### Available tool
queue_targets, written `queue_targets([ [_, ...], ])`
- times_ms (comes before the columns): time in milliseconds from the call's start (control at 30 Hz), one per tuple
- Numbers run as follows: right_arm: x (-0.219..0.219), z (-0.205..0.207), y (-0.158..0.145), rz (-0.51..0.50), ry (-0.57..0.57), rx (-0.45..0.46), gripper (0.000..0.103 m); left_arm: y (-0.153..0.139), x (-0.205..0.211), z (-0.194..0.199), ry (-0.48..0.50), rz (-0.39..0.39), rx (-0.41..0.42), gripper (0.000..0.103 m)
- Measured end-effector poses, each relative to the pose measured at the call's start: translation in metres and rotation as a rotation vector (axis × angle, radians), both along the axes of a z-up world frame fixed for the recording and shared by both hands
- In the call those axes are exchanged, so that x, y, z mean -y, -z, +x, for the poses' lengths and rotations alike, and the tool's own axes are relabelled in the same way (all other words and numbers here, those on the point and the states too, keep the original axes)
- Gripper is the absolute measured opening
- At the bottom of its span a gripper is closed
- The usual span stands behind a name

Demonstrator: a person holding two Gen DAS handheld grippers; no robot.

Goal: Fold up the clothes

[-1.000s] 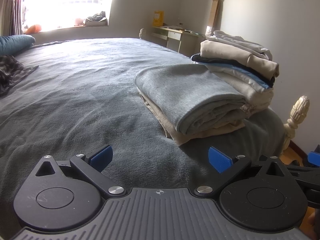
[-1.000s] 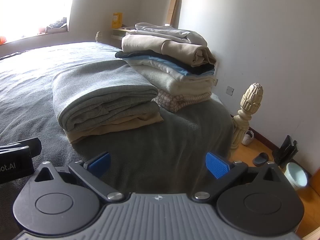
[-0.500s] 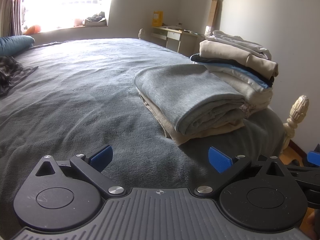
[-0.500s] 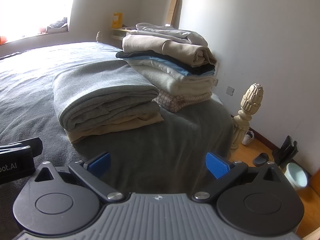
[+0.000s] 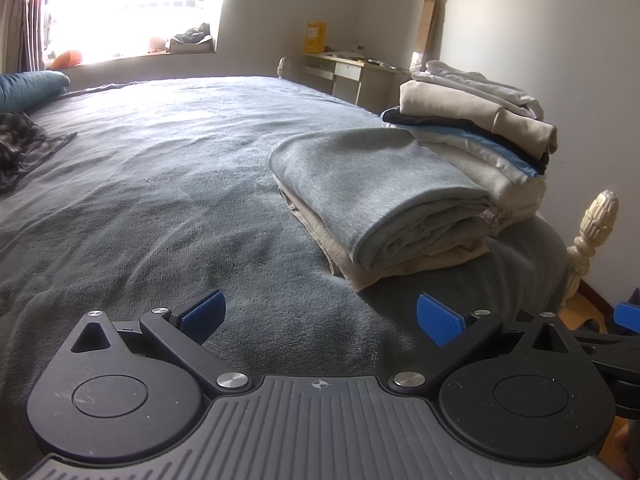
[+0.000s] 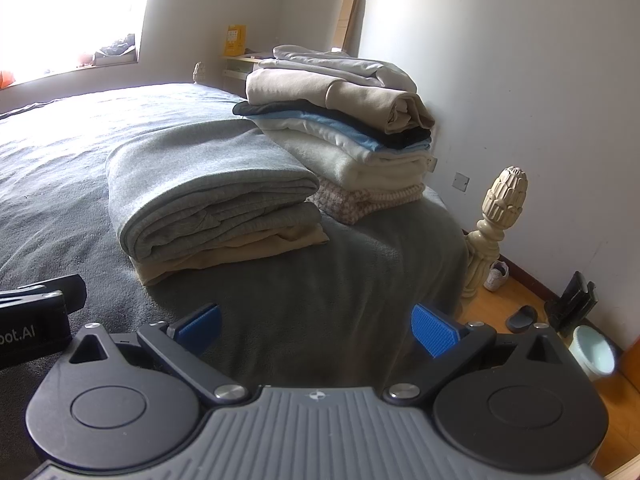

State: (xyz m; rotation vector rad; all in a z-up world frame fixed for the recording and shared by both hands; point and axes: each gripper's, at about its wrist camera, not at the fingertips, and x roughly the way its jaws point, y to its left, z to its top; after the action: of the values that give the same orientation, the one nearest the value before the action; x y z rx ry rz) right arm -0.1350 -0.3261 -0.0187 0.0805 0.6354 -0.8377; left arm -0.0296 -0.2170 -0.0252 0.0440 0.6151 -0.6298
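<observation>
A wide bed covered in a dark grey blanket fills most of both views. Near its far right corner sits a tall stack of folded clothes, with cream, blue, black, beige and pale grey layers, and a checked piece at the bottom. Just beside that stack, on the side toward the middle of the bed and touching it, lies a lower pile: a folded grey garment resting on a folded beige garment. At the left edge of the bed, well apart from the piles, a dark patterned cloth lies loose and unfolded. A cream carved bedpost stands at the bed's corner beside the wall. The left gripper hovers low over the blanket in front of the lower pile, level and pointing toward it, its blue pads spread wide with nothing between them. The right gripper is held just beside it at about the same height, aimed toward the bed corner and the two piles, its blue pads likewise spread apart and empty. On the wooden floor lie a slipper and a pale bowl.
</observation>
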Motion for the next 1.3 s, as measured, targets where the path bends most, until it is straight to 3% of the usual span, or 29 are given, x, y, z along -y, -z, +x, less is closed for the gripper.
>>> queue_targets([
  [1300, -0.0024, -0.001, 0.0014, 0.001, 0.003, -0.002, 0.103, 0.0007, 0.0002, -0.0011, 0.0, 0.004, 0.003, 0.103],
])
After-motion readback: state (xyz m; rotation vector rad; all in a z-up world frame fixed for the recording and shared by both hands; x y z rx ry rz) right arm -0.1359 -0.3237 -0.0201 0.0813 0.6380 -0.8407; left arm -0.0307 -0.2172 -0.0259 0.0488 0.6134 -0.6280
